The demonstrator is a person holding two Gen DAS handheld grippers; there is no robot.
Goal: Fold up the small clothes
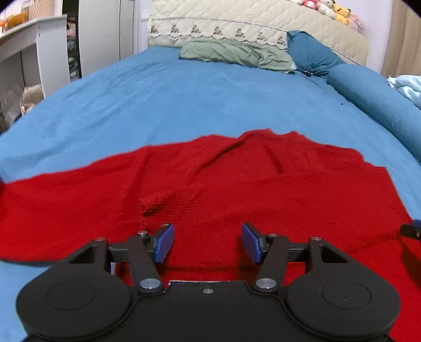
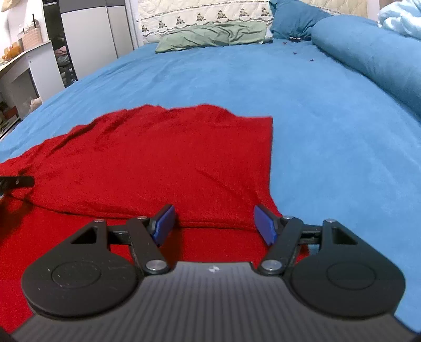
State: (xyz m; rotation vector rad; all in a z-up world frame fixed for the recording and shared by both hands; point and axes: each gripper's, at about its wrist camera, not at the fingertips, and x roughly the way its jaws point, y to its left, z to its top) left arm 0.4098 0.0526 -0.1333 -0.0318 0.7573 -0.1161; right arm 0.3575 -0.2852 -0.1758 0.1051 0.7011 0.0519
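A red knitted garment [image 1: 210, 181] lies spread on the blue bed sheet [image 1: 158, 100]; it also shows in the right wrist view [image 2: 168, 163], where a folded layer ends in an edge near the fingers. My left gripper [image 1: 208, 242] is open, low over the garment's near part, with nothing between its blue pads [image 1: 165, 243]. My right gripper [image 2: 214, 223] is open over the garment's right near edge, also empty. The right gripper's tip shows at the right edge of the left wrist view [image 1: 410, 230]. The left gripper's tip shows at the left edge of the right wrist view [image 2: 15, 182].
A green pillow [image 1: 236, 54] and a blue pillow [image 1: 310, 52] lie at the head of the bed by a quilted headboard [image 1: 250, 23]. A rolled blue duvet [image 2: 368, 60] lies along the right. White shelves [image 1: 31, 52] stand left of the bed.
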